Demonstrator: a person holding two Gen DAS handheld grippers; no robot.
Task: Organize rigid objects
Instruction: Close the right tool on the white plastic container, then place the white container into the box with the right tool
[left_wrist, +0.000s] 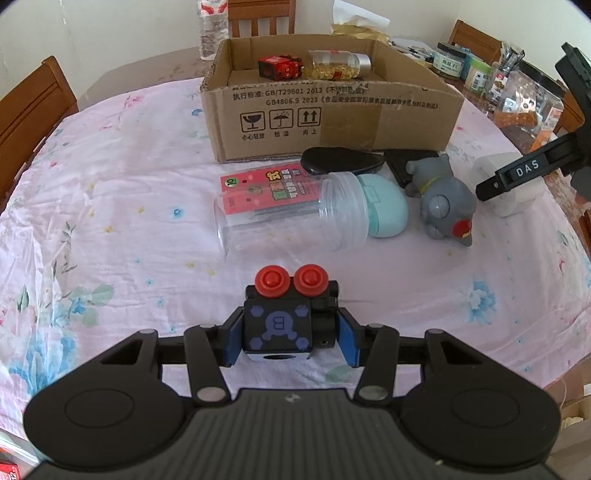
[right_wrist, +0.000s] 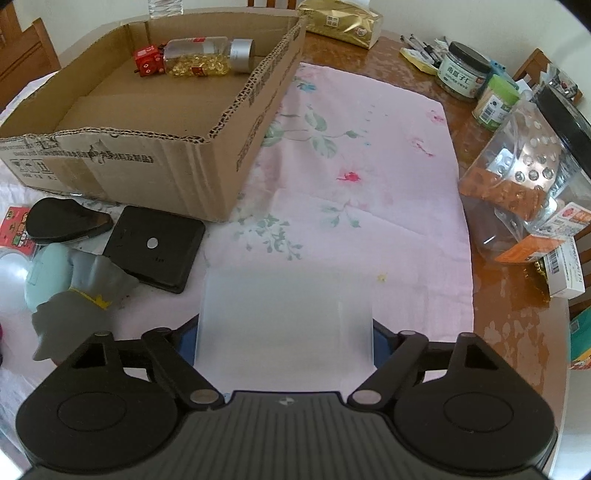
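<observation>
pink floral cloth (right_wrist: 369, 155), wooden table (right_wrist: 517, 295), chairs (left_wrist: 29, 107)

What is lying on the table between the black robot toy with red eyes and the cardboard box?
In the left wrist view, a clear plastic jar lies on its side between the robot toy and the cardboard box.

One cardboard box (left_wrist: 332, 122) holds two items; seven more sit outside it.

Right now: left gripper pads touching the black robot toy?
Touching. Left wrist view shows the left gripper with both blue pads pressed against the sides of the black robot toy, no gap.
</observation>
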